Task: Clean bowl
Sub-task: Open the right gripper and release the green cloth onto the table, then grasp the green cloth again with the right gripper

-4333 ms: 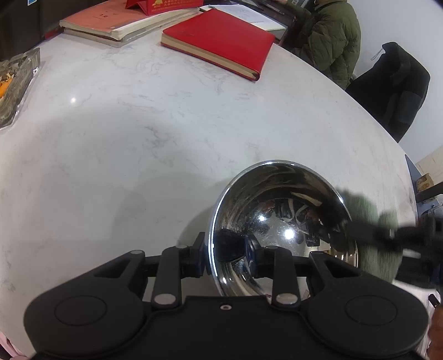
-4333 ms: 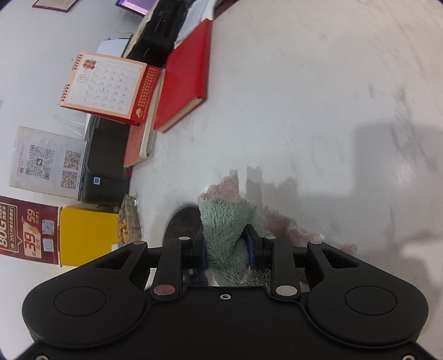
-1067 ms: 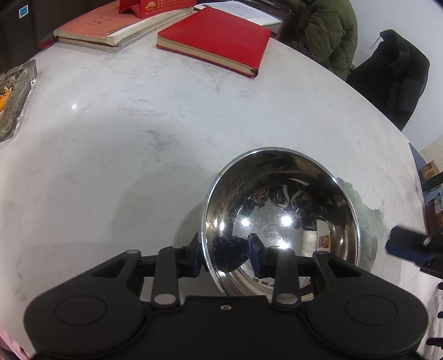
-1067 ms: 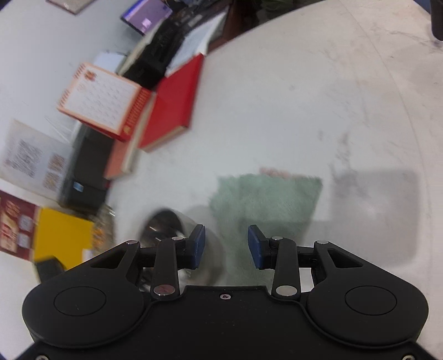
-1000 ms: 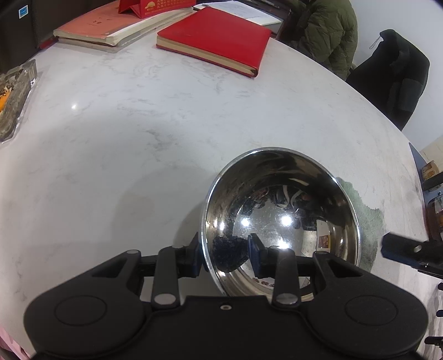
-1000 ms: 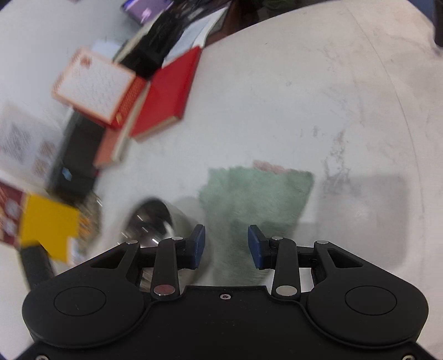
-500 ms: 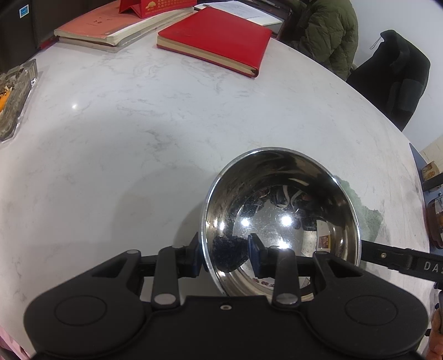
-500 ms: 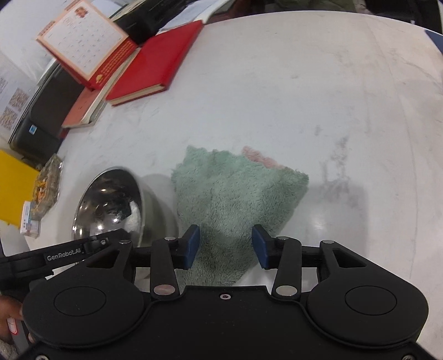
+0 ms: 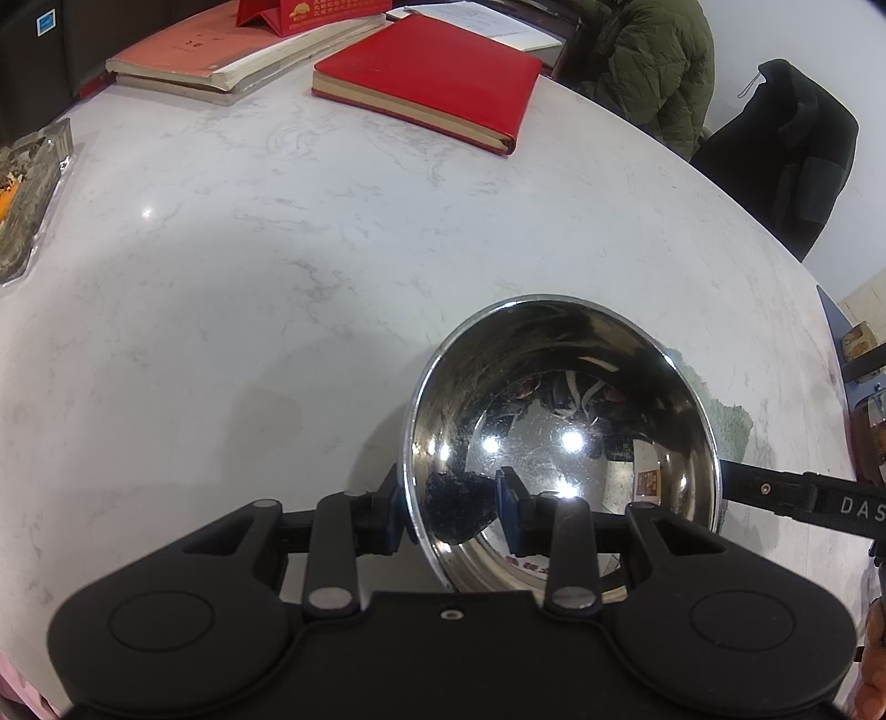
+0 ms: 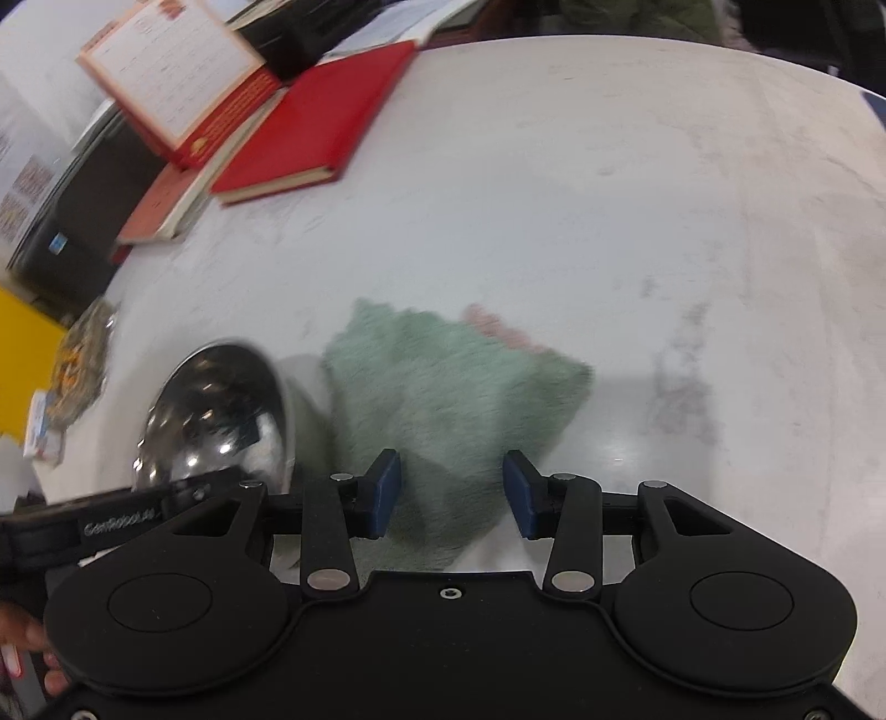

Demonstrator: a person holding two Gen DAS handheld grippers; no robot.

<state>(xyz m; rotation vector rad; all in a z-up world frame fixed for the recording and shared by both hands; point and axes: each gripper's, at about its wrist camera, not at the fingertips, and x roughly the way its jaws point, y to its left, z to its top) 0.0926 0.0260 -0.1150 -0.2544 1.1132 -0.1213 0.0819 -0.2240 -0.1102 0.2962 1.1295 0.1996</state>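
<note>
A shiny steel bowl [image 9: 565,421] sits tilted on the white marble table [image 9: 277,249]. My left gripper [image 9: 451,512] is shut on its near rim, one finger outside the wall and one inside. In the right wrist view the bowl [image 10: 216,410] lies left of a green fluffy cloth [image 10: 454,382] spread flat on the table, with a pink edge at its far side. My right gripper [image 10: 451,493] hovers open just over the cloth's near part, its pads apart and off the fabric. A corner of the cloth [image 9: 725,421] peeks out behind the bowl.
A red book [image 9: 432,72] and a stack of books [image 9: 221,50] lie at the far edge, with a desk calendar [image 10: 171,72] on them. A glass ashtray [image 9: 22,194] sits at the left. A person in a green jacket [image 9: 653,61] sits beyond, beside a black chair [image 9: 792,149].
The right gripper has let go of the cloth, which now lies flat beside the bowl; its jaws have widened and it has turned. The left gripper and bowl have stayed put.
</note>
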